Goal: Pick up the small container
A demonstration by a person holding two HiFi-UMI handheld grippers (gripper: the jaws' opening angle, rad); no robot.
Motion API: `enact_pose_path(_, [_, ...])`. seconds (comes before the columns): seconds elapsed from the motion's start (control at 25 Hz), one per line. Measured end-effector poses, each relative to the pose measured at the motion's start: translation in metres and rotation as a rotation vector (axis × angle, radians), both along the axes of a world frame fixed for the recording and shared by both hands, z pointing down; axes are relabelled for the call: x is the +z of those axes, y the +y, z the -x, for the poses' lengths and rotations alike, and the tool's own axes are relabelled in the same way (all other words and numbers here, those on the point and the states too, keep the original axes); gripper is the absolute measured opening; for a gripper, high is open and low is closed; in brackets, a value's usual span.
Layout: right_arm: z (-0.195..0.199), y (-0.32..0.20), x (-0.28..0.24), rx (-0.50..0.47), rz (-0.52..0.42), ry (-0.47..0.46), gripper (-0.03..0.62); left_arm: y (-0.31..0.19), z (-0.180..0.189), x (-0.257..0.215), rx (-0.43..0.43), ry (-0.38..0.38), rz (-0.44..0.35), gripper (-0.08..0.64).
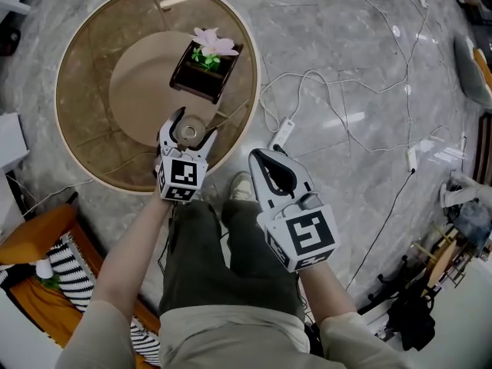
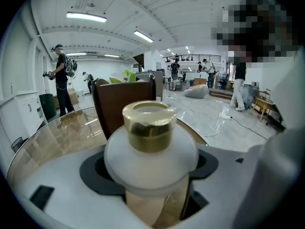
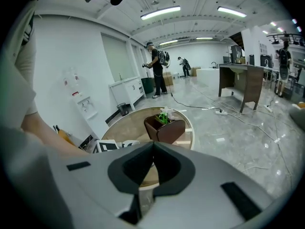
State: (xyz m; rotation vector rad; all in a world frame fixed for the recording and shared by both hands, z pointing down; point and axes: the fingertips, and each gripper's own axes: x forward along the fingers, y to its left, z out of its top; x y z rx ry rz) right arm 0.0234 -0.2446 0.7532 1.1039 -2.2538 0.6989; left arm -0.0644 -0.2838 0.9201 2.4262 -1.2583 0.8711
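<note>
The small container (image 1: 188, 132) is a round white jar with a gold cap, standing on the round glass table (image 1: 88, 75) near its front edge. In the left gripper view the small container (image 2: 150, 149) fills the middle. My left gripper (image 1: 195, 126) is open, one jaw on each side of the jar, and I cannot see the pads pressing on it. Behind the jar stands a brown planter box (image 1: 201, 74) with a pink flower (image 1: 213, 43). My right gripper (image 1: 265, 157) is shut and empty, off the table's right edge above the floor.
White cables and a power strip (image 1: 283, 133) lie on the marble floor right of the table. An orange cushion with striped fabric (image 1: 46, 244) sits at lower left. My legs (image 1: 223, 252) are just below the table's edge. People (image 2: 61, 78) stand far off.
</note>
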Motion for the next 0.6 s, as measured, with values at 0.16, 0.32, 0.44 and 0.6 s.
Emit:
enact_pose_path(0.16, [0.005,0.004,-0.010,-0.039,-0.028,0.043,-0.003,0.001,0.001,0.002,0.046,-0.009,0.029,0.333])
enact_pose_path(0.32, [0.009,0.009,-0.022,-0.047,-0.018,0.035,-0.003,0.006,0.007,-0.005,0.053,-0.003,0.075,0.331])
enact_pose_path(0.44, [0.008,0.009,-0.039,-0.049,-0.028,0.044,-0.003,0.007,0.016,-0.033,0.035,0.012,0.069,0.331])
enact_pose_path(0.6, [0.007,0.005,-0.071,-0.034,-0.059,0.040,-0.003,0.008,0.030,-0.084,0.012,0.020,0.062,0.331])
